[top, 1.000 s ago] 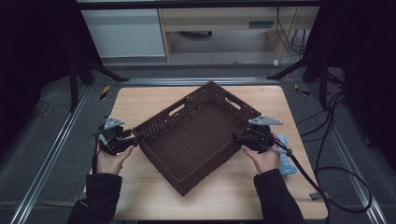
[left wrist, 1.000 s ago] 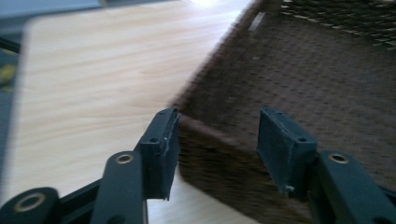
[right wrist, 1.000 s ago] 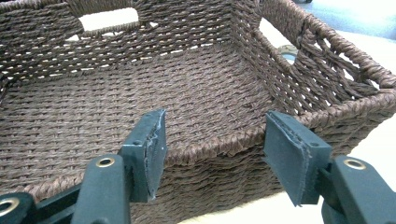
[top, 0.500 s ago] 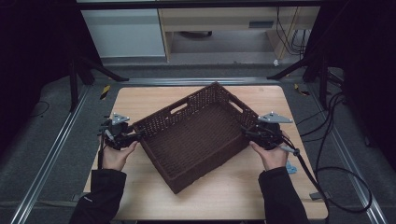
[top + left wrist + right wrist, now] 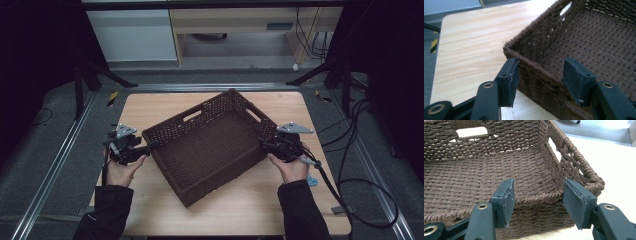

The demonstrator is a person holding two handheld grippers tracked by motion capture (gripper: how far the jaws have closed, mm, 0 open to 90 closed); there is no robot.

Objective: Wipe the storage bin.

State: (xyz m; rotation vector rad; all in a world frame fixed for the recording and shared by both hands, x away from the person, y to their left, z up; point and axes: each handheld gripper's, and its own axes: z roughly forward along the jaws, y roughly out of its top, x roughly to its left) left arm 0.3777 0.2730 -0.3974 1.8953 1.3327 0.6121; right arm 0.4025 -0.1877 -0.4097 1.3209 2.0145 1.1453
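Observation:
A dark brown woven basket lies slantwise on the wooden table. My left gripper is at its left corner. In the left gripper view the basket has its corner wall between my left gripper's jaws, one pad outside and one inside, with a gap; they have just been opening. My right gripper is at the right corner. In the right gripper view the basket shows its rim running across in front of my right gripper's spread jaws, which have just been closing a little without pressing on it.
A small blue object lies on the table under the right wrist. Black cables trail off the table's right side over the floor. Metal rails run along the left. A cabinet stands beyond the far edge.
The right hand has shifted a little to the right and farther up the table. The basket has turned slightly. The left hand has hardly moved.

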